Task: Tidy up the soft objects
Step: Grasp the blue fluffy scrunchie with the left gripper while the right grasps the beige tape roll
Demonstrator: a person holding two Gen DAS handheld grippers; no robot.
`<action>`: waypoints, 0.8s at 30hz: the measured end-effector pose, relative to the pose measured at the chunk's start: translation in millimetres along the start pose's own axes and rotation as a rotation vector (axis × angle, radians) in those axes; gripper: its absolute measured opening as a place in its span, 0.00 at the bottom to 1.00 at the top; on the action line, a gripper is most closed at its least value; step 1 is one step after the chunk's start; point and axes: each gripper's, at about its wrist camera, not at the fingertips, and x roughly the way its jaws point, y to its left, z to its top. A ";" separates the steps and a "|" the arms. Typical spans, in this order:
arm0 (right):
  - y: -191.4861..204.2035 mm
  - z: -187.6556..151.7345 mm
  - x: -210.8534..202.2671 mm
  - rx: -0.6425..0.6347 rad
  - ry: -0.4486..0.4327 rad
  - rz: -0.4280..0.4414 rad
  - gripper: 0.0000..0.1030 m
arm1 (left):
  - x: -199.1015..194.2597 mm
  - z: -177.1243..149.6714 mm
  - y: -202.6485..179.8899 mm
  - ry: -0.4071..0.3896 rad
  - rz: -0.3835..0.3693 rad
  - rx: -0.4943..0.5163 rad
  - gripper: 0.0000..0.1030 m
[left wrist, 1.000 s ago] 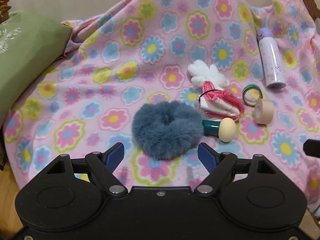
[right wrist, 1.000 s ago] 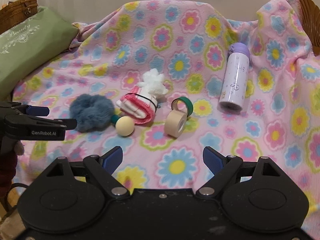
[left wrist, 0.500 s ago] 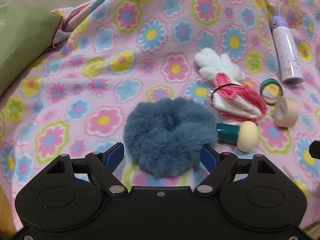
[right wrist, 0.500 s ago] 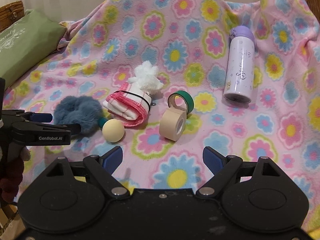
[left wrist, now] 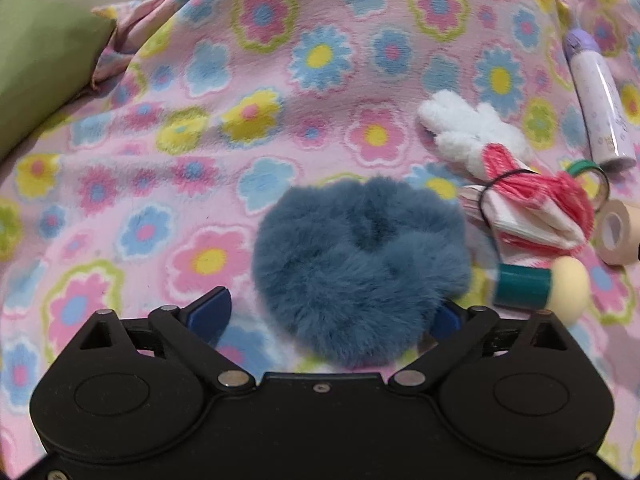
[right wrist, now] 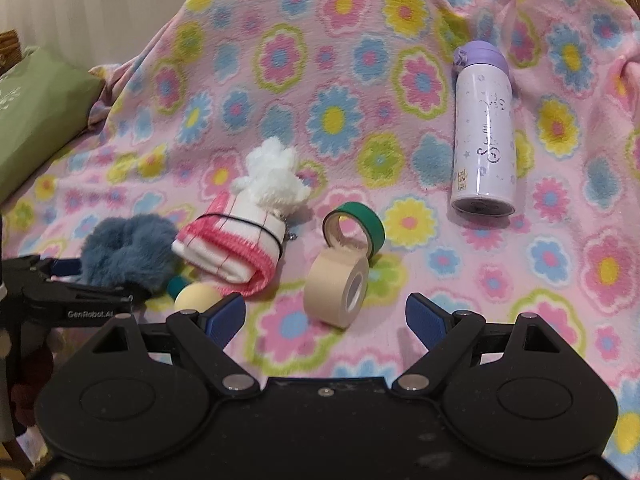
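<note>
A fluffy blue scrunchie (left wrist: 360, 268) lies on the flowered pink blanket (left wrist: 240, 80). My left gripper (left wrist: 326, 314) is open, its jaws on either side of the scrunchie's near part; the right pad is half hidden by fur. The scrunchie also shows in the right wrist view (right wrist: 128, 254), with the left gripper (right wrist: 76, 280) at it. A white plush toy (right wrist: 274, 178) and a rolled pink-and-white cloth (right wrist: 232, 250) lie beside it. My right gripper (right wrist: 326, 318) is open and empty, just in front of a beige tape roll (right wrist: 336, 286).
A green tape roll (right wrist: 356, 226) stands behind the beige one. A purple bottle (right wrist: 482, 132) lies at the right. A teal-handled sponge puff (left wrist: 540, 284) lies right of the scrunchie. A green cushion (right wrist: 36, 120) sits at the left.
My left gripper has moved forward and down until its jaws flank the scrunchie. My right gripper has moved forward toward the tape rolls. Both stay open.
</note>
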 end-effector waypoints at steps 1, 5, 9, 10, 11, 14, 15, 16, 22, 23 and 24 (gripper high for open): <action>0.0 0.3 1.2 0.001 -0.002 -0.006 0.85 | 2.1 -0.9 2.4 -0.004 -0.008 -0.012 0.98; -4.6 1.4 5.3 0.011 -0.017 -0.026 0.85 | 2.5 -3.3 1.6 -0.024 -0.010 -0.012 0.98; -16.5 1.8 5.3 0.057 -0.039 -0.071 0.85 | 2.8 -3.5 3.3 -0.026 -0.020 -0.017 0.98; -20.6 1.3 5.0 0.073 -0.043 -0.081 0.85 | 2.8 -3.4 3.4 -0.026 -0.021 -0.017 0.98; -24.0 1.0 4.9 0.084 -0.045 -0.093 0.85 | 2.9 -3.4 3.4 -0.027 -0.020 -0.017 0.98; -36.7 -0.7 3.2 0.131 -0.054 -0.138 0.85 | 3.1 -3.3 3.4 -0.028 -0.019 -0.018 0.98; -40.7 -1.1 2.5 0.151 -0.052 -0.154 0.84 | 3.1 -3.3 3.4 -0.028 -0.019 -0.017 0.98; -43.3 -1.5 1.2 0.169 -0.053 -0.164 0.84 | 3.2 -3.3 3.3 -0.028 -0.019 -0.017 0.98; -22.8 2.8 -7.1 0.131 -0.103 -0.118 0.84 | 3.4 -3.3 3.6 -0.029 -0.019 -0.018 0.98; -16.8 5.0 -5.1 0.115 -0.102 -0.099 0.85 | 3.4 -3.2 3.7 -0.029 -0.019 -0.019 0.98; -11.2 7.1 -1.7 0.100 -0.096 -0.088 0.85 | 3.4 -3.2 3.6 -0.029 -0.019 -0.019 0.98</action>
